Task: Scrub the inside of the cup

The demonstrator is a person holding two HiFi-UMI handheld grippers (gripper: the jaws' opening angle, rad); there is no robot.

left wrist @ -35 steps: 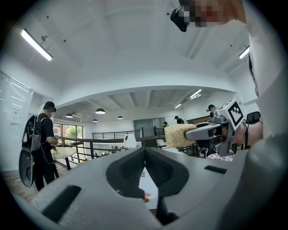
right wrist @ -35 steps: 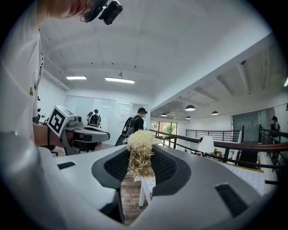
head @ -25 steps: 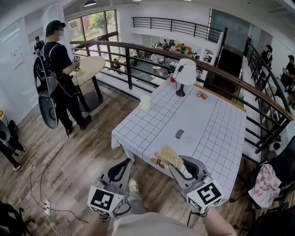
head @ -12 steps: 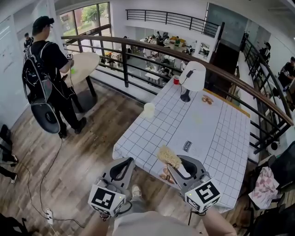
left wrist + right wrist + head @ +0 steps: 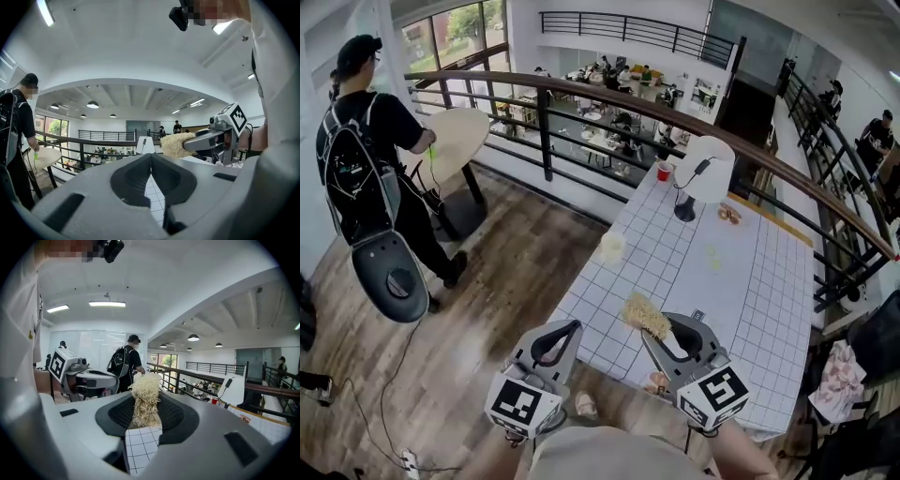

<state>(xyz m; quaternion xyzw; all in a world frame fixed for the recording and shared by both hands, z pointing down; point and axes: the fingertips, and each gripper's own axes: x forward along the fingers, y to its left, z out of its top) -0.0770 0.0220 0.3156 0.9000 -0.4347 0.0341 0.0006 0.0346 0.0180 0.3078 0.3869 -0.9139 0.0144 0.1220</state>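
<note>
A pale cup [image 5: 611,246] stands near the left edge of the white grid-cloth table [image 5: 750,309]. My right gripper [image 5: 667,335] is shut on a brush with a straw-coloured bristle head [image 5: 645,314], held over the table's near corner, well short of the cup. In the right gripper view the bristles [image 5: 146,399] stick up between the jaws of the right gripper [image 5: 145,420]. My left gripper [image 5: 571,326] hangs beside the table's left corner, shut with nothing in it. Its jaws meet in the left gripper view [image 5: 151,157], where the brush [image 5: 177,144] shows to the right.
A white desk lamp [image 5: 705,178] and a red cup [image 5: 665,171] stand at the table's far end, with small brown items [image 5: 729,214] nearby. A railing [image 5: 581,94] runs behind the table. A person with a backpack [image 5: 366,178] stands at a round table [image 5: 455,136] at left.
The view has swung, so the table sits further right and closer. Both grippers keep their places in front of me. The brush stays gripped and now reaches over the table's corner.
</note>
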